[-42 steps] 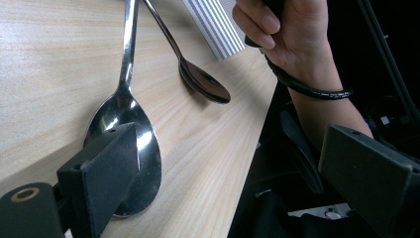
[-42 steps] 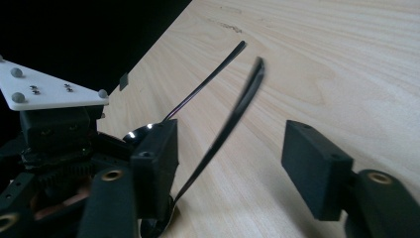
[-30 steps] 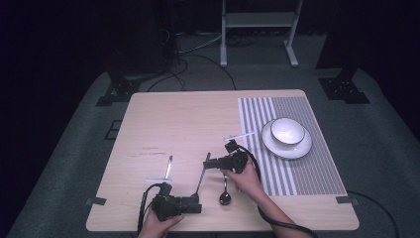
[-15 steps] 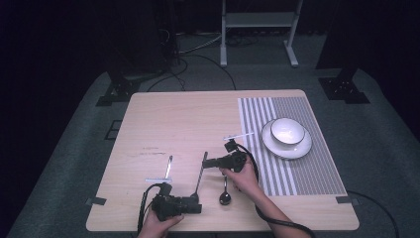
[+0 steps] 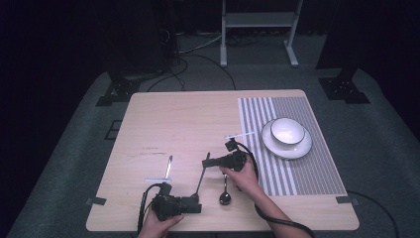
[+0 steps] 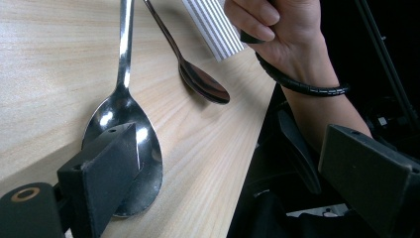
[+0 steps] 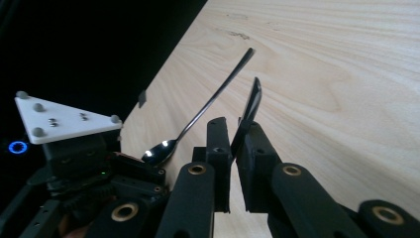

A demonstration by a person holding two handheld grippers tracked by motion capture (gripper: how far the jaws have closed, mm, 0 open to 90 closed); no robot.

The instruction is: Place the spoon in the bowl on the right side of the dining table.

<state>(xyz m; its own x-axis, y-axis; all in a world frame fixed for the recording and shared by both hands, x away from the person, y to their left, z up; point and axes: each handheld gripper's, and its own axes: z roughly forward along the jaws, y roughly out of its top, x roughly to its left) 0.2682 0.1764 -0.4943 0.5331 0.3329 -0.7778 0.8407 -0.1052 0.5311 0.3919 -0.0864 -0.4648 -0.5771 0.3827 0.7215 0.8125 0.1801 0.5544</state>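
**Grip settled on the spoon's handle – lift yet to come**

Over the past second we see almost no change: the right gripper (image 5: 205, 162) has edged a shade toward the person's left and otherwise held its place at mid-table. The long spoon (image 5: 202, 173) lies on the wood where it lay. We read that as a grasp just completed, not a carry begun.

In the right gripper view, the jaws are pinched narrow on a thin dark handle (image 7: 250, 106). We judge this to be the upper end of the long spoon. Its bowl (image 6: 126, 124) rests flat on the table near the person's edge, touching or just beside one jaw of the left gripper (image 6: 233, 148). That gripper's jaws stand wide and hold nothing.

A second spoon (image 5: 225, 192) lies just beside the long one, partly under the right hand (image 5: 242, 178). The striped mat (image 5: 297, 168) with its plate (image 5: 302, 148) and bowl (image 5: 287, 131) waits well apart on the right – the likely destination, in our judgement.
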